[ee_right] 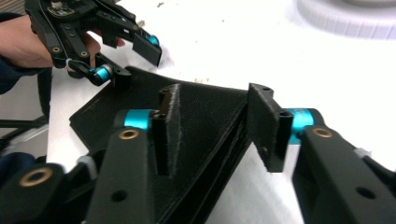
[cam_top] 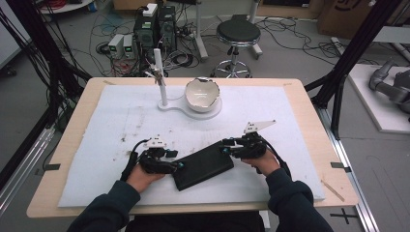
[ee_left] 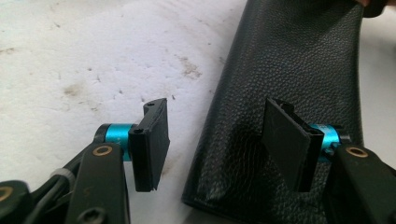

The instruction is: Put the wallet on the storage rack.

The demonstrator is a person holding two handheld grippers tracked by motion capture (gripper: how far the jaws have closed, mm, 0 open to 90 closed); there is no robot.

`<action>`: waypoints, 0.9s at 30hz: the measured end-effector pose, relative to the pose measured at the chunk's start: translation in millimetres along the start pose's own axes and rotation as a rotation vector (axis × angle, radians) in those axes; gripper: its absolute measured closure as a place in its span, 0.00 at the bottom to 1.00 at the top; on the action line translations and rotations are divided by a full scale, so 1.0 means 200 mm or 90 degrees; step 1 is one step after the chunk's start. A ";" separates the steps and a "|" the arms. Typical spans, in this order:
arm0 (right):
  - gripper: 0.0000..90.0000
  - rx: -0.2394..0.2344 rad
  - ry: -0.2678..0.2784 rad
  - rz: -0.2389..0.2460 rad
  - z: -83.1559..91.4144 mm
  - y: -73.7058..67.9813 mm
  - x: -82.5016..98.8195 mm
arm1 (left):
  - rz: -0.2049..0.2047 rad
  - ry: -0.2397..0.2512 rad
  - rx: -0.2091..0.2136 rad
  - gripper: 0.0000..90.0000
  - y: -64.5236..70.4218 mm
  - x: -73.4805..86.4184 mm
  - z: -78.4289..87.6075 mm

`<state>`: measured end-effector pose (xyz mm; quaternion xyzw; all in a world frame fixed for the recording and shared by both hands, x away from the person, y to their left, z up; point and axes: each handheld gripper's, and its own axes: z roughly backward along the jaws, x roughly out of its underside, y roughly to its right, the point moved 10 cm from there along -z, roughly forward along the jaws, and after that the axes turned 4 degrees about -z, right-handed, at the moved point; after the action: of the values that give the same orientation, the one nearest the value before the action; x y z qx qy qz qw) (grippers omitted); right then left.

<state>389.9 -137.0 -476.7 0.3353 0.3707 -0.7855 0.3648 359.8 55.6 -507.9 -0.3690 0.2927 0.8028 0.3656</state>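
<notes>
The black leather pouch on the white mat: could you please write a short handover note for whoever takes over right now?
Left gripper: jaws open, straddling one edge of the black leather pouch, not clamped.
Right gripper: jaws astride the pouch's raised far corner; grip unclear.
The pouch lies flat on the white foam mat, near the person's edge.
Behind: white bowl on its white stand.
Done: both grippers positioned.
Left: probably close both and lift.

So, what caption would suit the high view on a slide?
Two hand-held tools bracket a black leather pouch on a white mat.
</notes>
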 end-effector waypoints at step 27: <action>0.69 0.032 -0.111 -0.109 -0.10 0.08 0.13 | -0.032 -0.001 0.020 0.63 0.04 0.00 -0.01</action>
<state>394.9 -135.6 -513.0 0.2417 0.3451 -0.8491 0.3185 354.8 48.5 -507.1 -0.3697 0.2953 0.7890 0.3919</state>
